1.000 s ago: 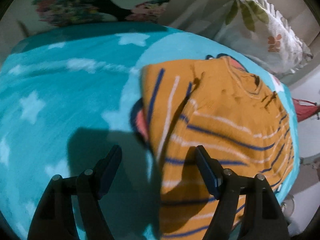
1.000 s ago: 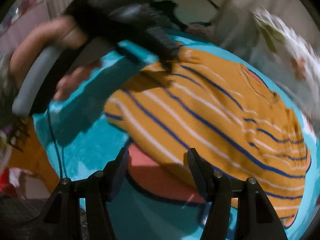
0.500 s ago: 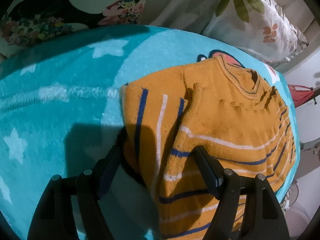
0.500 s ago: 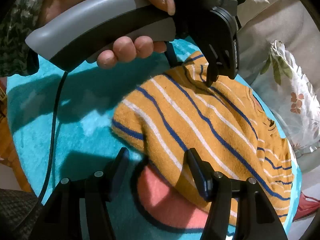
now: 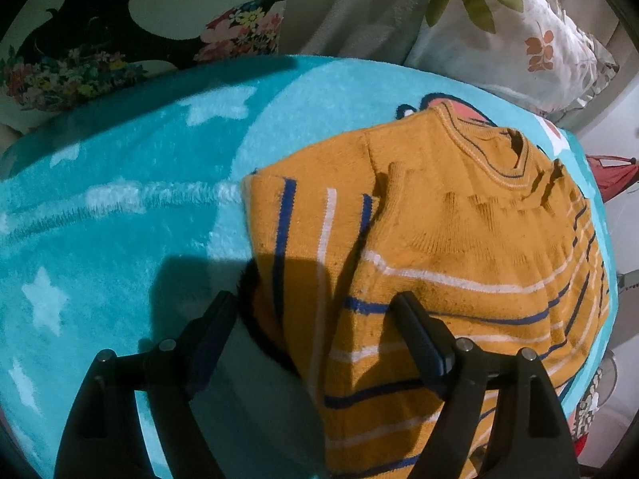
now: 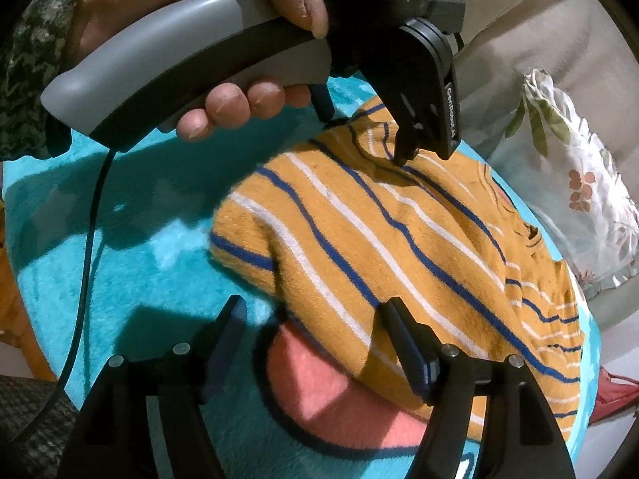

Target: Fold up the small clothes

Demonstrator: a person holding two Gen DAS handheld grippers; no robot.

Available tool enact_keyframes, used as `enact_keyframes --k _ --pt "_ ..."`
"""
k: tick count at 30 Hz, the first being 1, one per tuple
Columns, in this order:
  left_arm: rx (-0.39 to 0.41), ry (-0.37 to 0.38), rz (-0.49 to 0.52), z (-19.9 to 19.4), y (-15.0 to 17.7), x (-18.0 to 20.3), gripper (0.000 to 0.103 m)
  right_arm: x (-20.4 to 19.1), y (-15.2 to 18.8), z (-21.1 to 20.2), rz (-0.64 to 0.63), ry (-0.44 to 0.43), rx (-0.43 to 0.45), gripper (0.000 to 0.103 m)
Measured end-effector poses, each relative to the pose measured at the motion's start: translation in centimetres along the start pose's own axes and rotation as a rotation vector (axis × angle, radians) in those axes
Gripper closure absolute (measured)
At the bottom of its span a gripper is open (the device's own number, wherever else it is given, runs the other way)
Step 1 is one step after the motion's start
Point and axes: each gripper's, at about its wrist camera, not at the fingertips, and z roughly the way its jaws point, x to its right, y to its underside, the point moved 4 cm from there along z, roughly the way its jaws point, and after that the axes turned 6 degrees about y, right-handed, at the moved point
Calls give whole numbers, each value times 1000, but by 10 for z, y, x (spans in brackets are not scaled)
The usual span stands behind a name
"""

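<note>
One claw [image 6: 403, 147] label — "GenRobot" (partial)

Small knit sweater [image 5: 459, 247], mustard orange with thin blue and white stripes, lying flat on a fuzzy teal blanket [image 5: 139, 199] with white stars. The chest just below the round collar is plain orange, and the stripes start lower down. One sleeve is folded in over the body, its stripes running crosswise to the body's (easiest to see in the left wrist view). The collar end points toward the pillows; the fabric shows a few small wrinkles below the neckline.
</note>
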Motion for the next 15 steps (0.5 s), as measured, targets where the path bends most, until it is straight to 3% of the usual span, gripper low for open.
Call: enact_keyframes --k 9,15 --pt "-1 6 -1 -1 3 -1 21 7 0 4 24 19 3 22" --pt "-16 53 -10 1 -3 -5 21 0 -2 2 -15 53 21 22"
